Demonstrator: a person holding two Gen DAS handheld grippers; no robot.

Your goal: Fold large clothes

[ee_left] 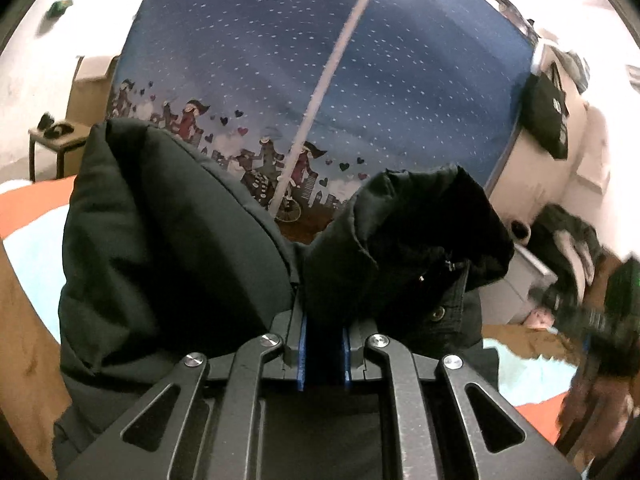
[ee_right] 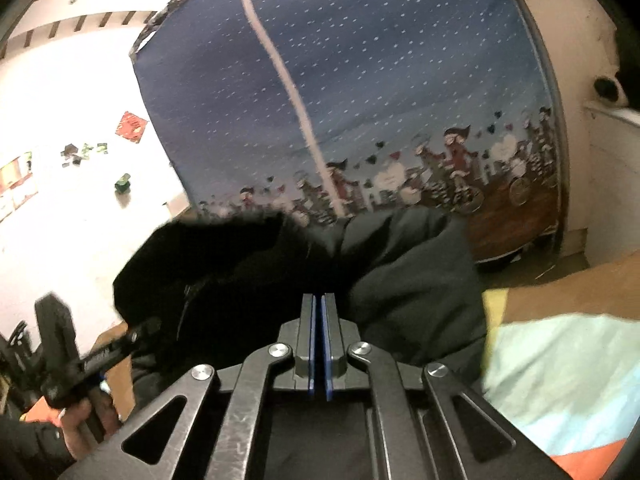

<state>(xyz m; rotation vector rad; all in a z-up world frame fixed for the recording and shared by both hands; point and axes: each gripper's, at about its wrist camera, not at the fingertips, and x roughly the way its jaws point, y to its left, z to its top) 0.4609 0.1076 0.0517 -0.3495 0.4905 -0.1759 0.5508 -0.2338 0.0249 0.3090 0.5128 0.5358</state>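
A large black padded jacket [ee_left: 172, 240] bulges up in front of both cameras, above an orange and light blue bed cover [ee_left: 32, 216]. My left gripper [ee_left: 324, 320] is shut on a thick fold of the jacket between its blue pads. My right gripper [ee_right: 319, 308] has its blue pads nearly together, with the jacket [ee_right: 400, 272] bunched around their tips. The other gripper shows blurred at the right edge of the left wrist view [ee_left: 600, 320] and at the lower left of the right wrist view [ee_right: 80, 364]. The lower part of the jacket is hidden behind the gripper bodies.
A blue curtain [ee_left: 320, 80] with white dots and a cartoon border hangs straight ahead. A small table [ee_left: 56, 140] stands at the left. A black bag [ee_left: 550, 116] hangs on the right wall above a pile of clothes [ee_left: 568, 236].
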